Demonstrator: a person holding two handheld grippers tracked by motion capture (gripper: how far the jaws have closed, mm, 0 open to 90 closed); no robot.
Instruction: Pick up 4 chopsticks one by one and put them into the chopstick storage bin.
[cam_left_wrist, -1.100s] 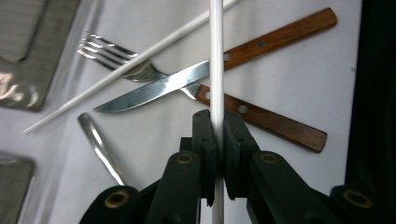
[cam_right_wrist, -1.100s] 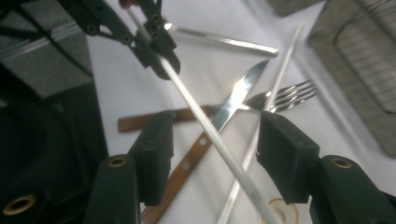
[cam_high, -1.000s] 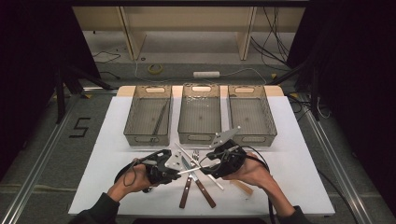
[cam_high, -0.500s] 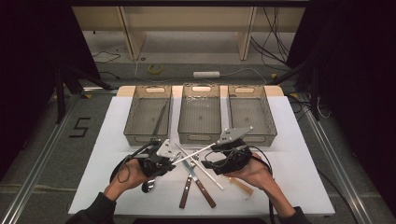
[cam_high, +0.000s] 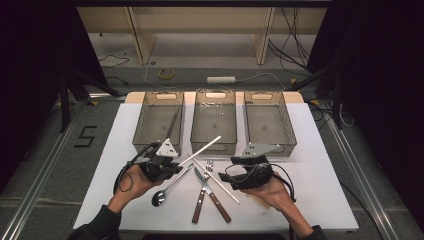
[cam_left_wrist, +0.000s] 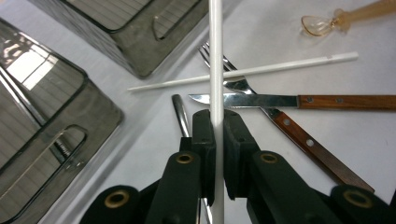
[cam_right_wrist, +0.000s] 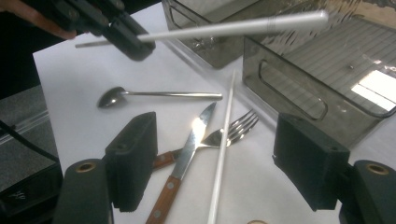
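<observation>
- Left gripper (cam_high: 176, 162): clamped on a white chopstick (cam_high: 202, 149), lifted off the table (cam_high: 320, 170); in the left gripper view the stick (cam_left_wrist: 215, 60) runs straight up between the pressed pads, and its far end points toward the middle bin (cam_high: 215, 122)
- Right gripper (cam_high: 231, 176): jaws have just been opening, now spread wide with nothing between them; it hovers over the cutlery pile, which shows between its jaws in the right gripper view
- Second white chopstick (cam_high: 215, 175): flat on the table, lying across the fork and knife; not yet picked up
- Fork (cam_high: 208, 167) and wooden-handled knife (cam_high: 212, 192): crossed on the table between the two grippers, a second wooden handle (cam_high: 198, 206) beside them; untouched
- Spoon (cam_high: 165, 192): on the table just in front of the left gripper, bowl toward the person; untouched
- Amber translucent utensil (cam_left_wrist: 343, 16): lies apart from the pile in the left gripper view; kind cannot be told
- Left bin (cam_high: 159, 122): holds one long dark utensil leaning along its wall
- Middle bin and right bin (cam_high: 267, 122): no cutlery seen inside
- Progress, judged: sorting is at an early stage; one item binned, one chopstick in transit, six or so pieces left on the table
</observation>
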